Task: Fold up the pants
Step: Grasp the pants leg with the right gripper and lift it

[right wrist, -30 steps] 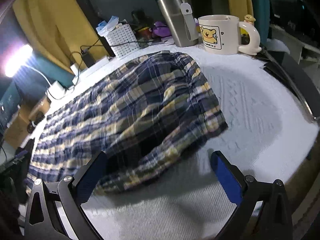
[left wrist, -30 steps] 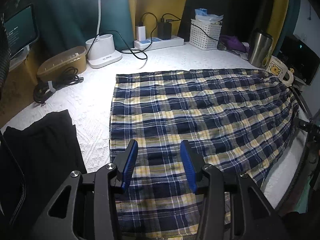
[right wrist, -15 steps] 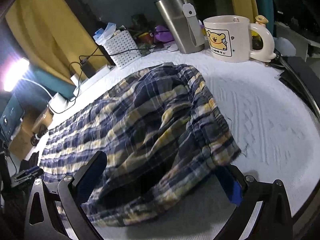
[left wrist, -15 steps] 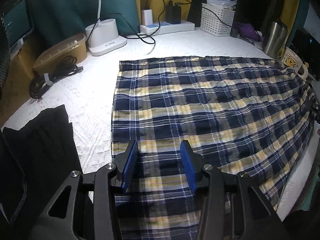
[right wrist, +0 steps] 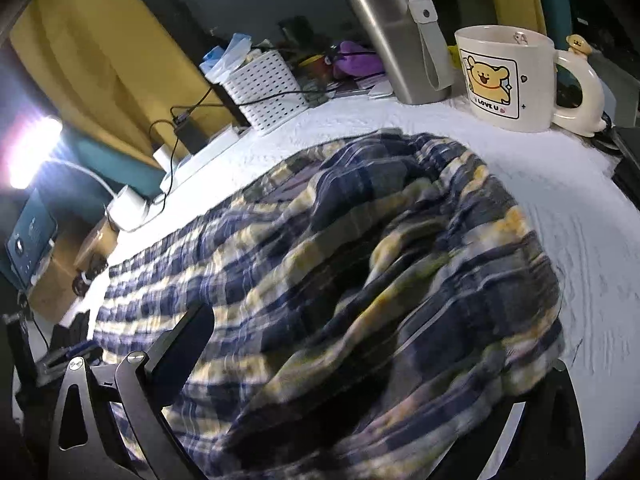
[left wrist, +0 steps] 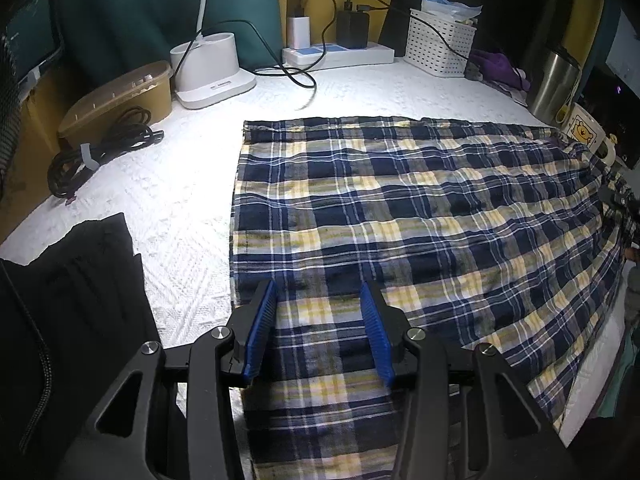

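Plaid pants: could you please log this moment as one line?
plaid pants flat on table | left gripper open above leg end | right gripper open, straddling bunched waist end

Left gripper [left wrist: 320, 332]: matte black angular arms with triangular cut-outs, silver round screws at the pivots, ribbed blue pads [left wrist: 262, 332] lining its jaws. Right gripper [right wrist: 360, 360]: the same black frame and silver screws.
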Action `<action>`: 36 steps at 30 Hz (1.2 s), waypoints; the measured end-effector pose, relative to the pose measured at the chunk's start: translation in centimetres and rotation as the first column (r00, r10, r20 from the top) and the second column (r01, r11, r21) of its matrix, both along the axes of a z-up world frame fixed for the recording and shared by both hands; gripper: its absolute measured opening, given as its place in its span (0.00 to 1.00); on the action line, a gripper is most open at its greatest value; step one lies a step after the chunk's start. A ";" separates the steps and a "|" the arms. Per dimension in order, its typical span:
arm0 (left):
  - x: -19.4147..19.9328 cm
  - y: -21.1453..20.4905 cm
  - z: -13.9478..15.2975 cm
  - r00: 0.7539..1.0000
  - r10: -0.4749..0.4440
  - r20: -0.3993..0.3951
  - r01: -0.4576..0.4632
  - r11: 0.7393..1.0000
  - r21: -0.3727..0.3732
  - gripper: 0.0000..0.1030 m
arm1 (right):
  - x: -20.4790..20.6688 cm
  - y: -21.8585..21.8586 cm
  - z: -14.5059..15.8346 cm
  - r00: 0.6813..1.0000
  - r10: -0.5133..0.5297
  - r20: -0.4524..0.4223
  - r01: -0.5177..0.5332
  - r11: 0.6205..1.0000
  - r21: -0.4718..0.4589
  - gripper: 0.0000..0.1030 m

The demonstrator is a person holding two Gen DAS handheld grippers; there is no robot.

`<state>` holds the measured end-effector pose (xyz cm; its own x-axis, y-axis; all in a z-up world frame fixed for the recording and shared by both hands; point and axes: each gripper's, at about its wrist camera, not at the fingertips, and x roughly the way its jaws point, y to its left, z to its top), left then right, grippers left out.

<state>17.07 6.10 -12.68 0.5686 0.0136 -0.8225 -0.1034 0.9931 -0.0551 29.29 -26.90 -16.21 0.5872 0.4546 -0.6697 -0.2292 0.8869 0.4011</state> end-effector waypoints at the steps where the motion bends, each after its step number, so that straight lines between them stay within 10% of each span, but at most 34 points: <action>1: 0.0 0.1 -0.1 1.000 0.000 -0.001 0.000 1.000 0.000 0.43 | 0.3 -0.1 0.0 1.000 -0.007 -0.001 0.007 1.000 -0.001 1.00; 7: 0.1 0.4 -0.2 1.000 -0.004 0.003 0.004 1.000 -0.007 0.43 | 1.7 -1.4 0.2 0.999 -0.036 -0.014 0.037 0.998 0.054 0.97; 16: 0.5 0.0 -0.2 1.000 0.005 0.001 -0.005 1.000 0.010 0.43 | 2.6 -1.8 -1.0 0.999 -0.027 -0.040 0.031 0.993 0.112 0.30; 20: 0.4 -0.3 0.2 1.000 0.004 0.002 -0.004 1.000 0.023 0.43 | 2.3 -2.1 -0.7 1.000 -0.019 -0.008 0.020 0.992 0.126 0.16; 36: -0.7 -2.4 3.1 0.994 -0.068 0.086 0.067 0.998 0.014 0.43 | 0.5 -8.1 2.8 0.981 -0.161 0.109 0.163 0.987 -0.010 0.08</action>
<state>16.41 3.66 -9.62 0.6375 -0.0188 -0.7702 -0.0311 0.9983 -0.0501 29.76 -35.01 -13.39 0.7209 0.3359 -0.6062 -0.1230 0.9228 0.3652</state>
